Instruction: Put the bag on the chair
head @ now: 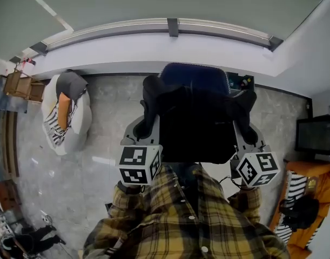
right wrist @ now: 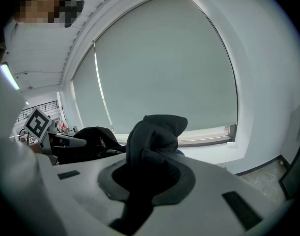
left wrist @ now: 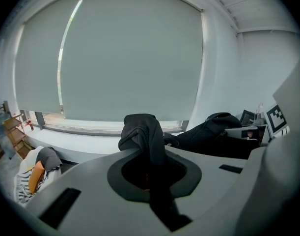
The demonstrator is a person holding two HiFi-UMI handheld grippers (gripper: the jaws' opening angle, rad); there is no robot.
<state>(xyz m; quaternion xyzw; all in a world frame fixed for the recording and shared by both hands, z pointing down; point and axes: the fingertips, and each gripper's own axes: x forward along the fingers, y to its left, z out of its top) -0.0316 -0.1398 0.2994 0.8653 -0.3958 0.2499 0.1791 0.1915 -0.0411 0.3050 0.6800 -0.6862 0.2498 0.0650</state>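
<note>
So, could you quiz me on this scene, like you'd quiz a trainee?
1. True or false: only the left gripper is shut on the black bag.
2. What stands on the floor to the person's left? A) a white seat piled with clothes B) a ladder C) a bicycle
3. What pattern is the person's shirt?
Key: 1 false, the right gripper clamps it too; 2 A; 3 yellow plaid.

Bag (head: 194,125) btwn L gripper (head: 145,125), R gripper (head: 249,133); beanbag (head: 75,131) left.
</note>
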